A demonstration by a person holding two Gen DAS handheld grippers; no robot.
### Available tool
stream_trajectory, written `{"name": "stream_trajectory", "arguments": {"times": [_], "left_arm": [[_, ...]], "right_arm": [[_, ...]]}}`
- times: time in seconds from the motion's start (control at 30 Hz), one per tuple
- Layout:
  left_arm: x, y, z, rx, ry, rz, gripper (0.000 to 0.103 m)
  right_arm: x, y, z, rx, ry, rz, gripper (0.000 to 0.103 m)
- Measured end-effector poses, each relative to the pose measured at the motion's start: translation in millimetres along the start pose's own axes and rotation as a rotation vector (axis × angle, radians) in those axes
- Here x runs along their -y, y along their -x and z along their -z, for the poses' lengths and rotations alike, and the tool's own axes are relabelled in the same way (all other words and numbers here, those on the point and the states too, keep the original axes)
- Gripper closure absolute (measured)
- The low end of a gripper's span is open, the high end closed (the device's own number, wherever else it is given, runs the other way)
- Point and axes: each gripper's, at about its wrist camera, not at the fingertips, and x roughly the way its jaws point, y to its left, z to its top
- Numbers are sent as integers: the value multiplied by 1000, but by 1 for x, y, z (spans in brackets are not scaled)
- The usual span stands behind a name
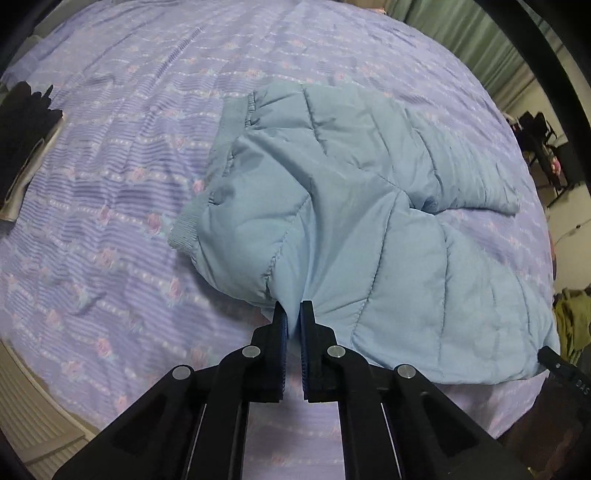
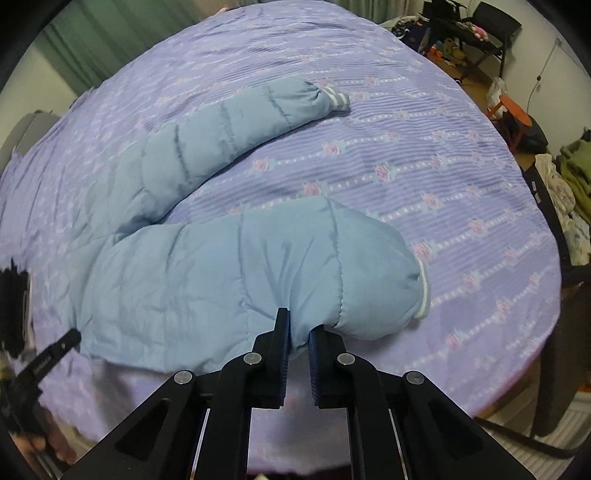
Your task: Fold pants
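Light blue quilted pants (image 1: 343,206) lie on a purple flowered bedspread (image 1: 110,184). In the left wrist view the ribbed waistband (image 1: 184,229) is at the left. My left gripper (image 1: 293,308) is shut on the near edge of the pants by the waist. In the right wrist view both legs (image 2: 229,258) stretch away to the right, each ending in a striped cuff (image 2: 424,291). My right gripper (image 2: 299,328) is shut on the near edge of the closer leg. The far leg (image 2: 236,122) lies flat, apart from it.
A dark object (image 1: 22,133) lies on the bed at the far left. Green curtains (image 1: 472,40) hang behind the bed. Chairs and clutter (image 2: 476,33) stand beyond the bed's right side, with an orange stool (image 2: 513,110).
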Motion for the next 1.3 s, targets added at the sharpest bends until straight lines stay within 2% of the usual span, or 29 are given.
{"name": "stream_trajectory", "arguments": {"times": [0.1, 0.3, 0.4, 0.5, 0.6, 0.7, 0.83, 0.9, 0.97, 1.03, 1.1, 1.2, 1.23, 1.27, 1.3], "left_arm": [[16, 6, 5, -33, -41, -35, 95], [19, 8, 20, -115, -88, -77, 97], [19, 11, 24, -141, -61, -98, 99], [28, 22, 14, -99, -35, -90, 100], [41, 33, -9, -26, -26, -62, 101], [57, 36, -43, 47, -45, -56, 101], [72, 37, -93, 144, -70, -53, 101], [76, 33, -113, 168, -89, -51, 101], [80, 23, -134, 190, -111, -106, 101], [80, 10, -153, 193, -136, -150, 101], [79, -2, -165, 177, -144, -184, 101], [76, -6, -174, 184, -174, -159, 101], [77, -2, -175, 201, -211, -149, 101], [78, 5, -176, 230, -249, -132, 96], [82, 13, -176, 249, -286, -110, 76]], "right_arm": [[5, 17, 17, -33, 2, -1, 94], [13, 33, 38, -113, -5, -9, 94], [18, 36, 36, -114, -19, -14, 94], [15, 38, 16, -75, -49, -17, 94], [11, 44, -17, 12, -73, -28, 94], [7, 49, -55, 98, -94, -34, 94], [-4, 43, -108, 169, -96, -22, 94], [-12, 38, -130, 215, -75, 6, 95], [-21, 31, -153, 241, -39, 40, 96], [-29, 22, -177, 255, -6, 37, 96], [-42, 11, -198, 270, 45, 94, 96], [-58, -1, -216, 258, 108, 66, 96], [-59, 0, -217, 254, 112, 58, 94], [-61, 2, -214, 253, 112, 56, 86], [-60, 6, -209, 268, 116, 50, 64]]}}
